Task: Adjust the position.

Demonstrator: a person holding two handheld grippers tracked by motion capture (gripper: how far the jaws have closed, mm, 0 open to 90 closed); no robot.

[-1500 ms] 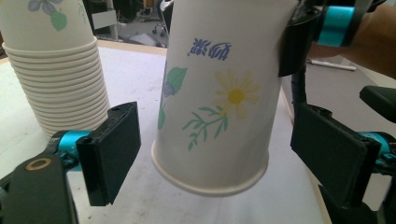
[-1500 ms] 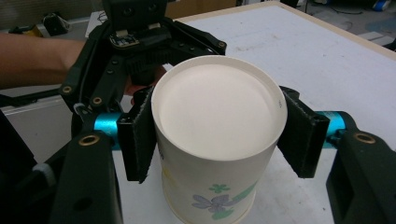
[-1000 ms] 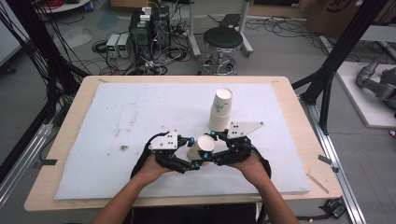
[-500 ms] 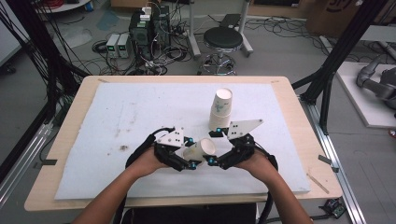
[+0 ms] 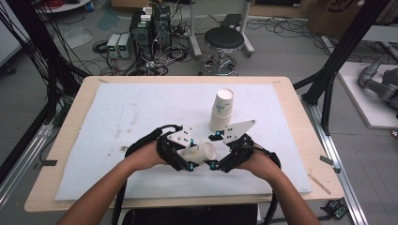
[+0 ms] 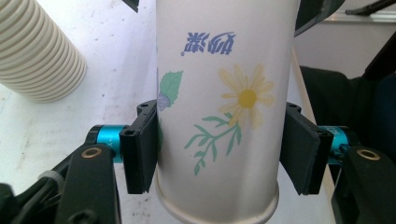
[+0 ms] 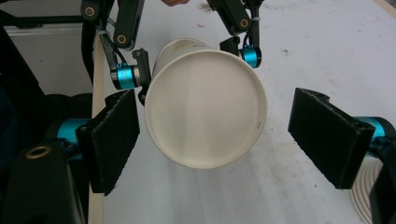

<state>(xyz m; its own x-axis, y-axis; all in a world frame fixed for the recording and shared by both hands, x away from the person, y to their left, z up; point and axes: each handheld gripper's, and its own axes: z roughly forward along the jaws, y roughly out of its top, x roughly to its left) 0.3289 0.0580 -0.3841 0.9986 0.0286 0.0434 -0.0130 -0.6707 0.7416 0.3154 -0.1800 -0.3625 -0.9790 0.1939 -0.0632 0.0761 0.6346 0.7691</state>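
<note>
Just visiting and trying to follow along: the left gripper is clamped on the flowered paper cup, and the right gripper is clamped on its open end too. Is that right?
Not quite. The left gripper is clamped on the flowered paper cup, but the right gripper is open: in the right gripper view its pads stand clear of the cup's open end.

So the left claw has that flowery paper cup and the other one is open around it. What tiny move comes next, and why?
Probably the right gripper backs away. Its pads stand apart from the paper cup, while the left gripper clamps the cup's sides, so the left can likely carry it alone toward the cup stack.
</note>
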